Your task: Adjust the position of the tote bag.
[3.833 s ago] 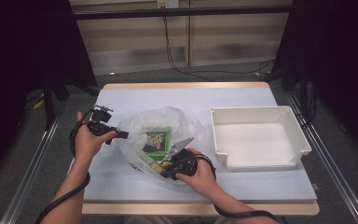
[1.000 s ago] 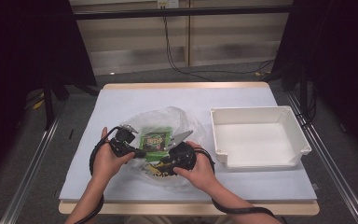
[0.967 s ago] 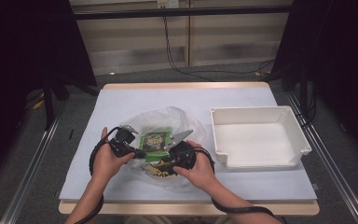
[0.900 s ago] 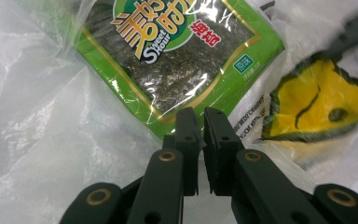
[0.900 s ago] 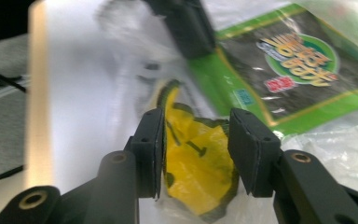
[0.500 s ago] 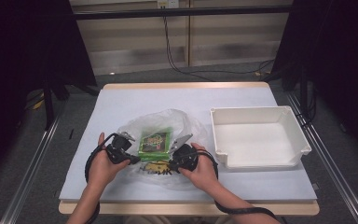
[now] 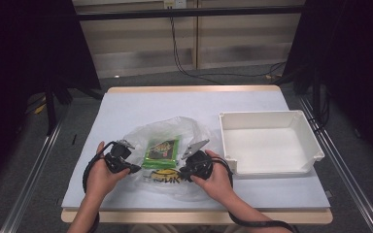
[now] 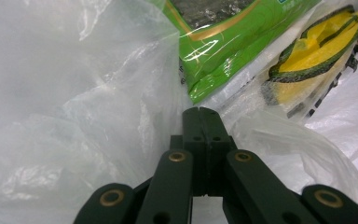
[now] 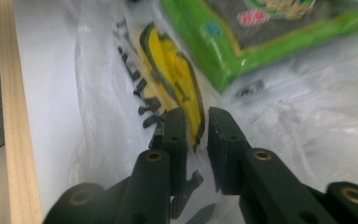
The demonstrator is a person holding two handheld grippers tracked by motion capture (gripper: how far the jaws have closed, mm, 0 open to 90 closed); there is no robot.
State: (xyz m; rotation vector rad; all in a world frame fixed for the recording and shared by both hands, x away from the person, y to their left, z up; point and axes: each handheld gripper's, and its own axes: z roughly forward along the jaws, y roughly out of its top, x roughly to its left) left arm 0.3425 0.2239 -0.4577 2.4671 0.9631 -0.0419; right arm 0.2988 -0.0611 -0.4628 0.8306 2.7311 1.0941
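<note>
A clear plastic bag (image 7: pixel 175 133) lies in the middle of the table with a green snack packet (image 7: pixel 161 151) inside it. A yellow and black print (image 9: pixel 168 70) marks the bag's near side. My left gripper (image 7: pixel 134 168) is at the bag's left edge. In the left gripper view its jaws (image 8: pixel 199 112) are shut tight, with the bag's film (image 8: pixel 74 93) gathered into the tips. My right gripper (image 7: pixel 182 173) is at the bag's near right. Its jaws (image 9: pixel 196 114) have just been opening and stand a narrow gap apart over the printed film, which shows in the gap.
A white tray (image 7: pixel 272 120) stands to the right of the bag, close to my right hand. The table's wooden front edge (image 9: pixel 14 140) runs just behind the right gripper. A person's forearms come in from the bottom of the high view.
My left gripper has come in from the table's left side to the bag's left edge, then slid toward the front. The right gripper has stayed at the bag's near right.
</note>
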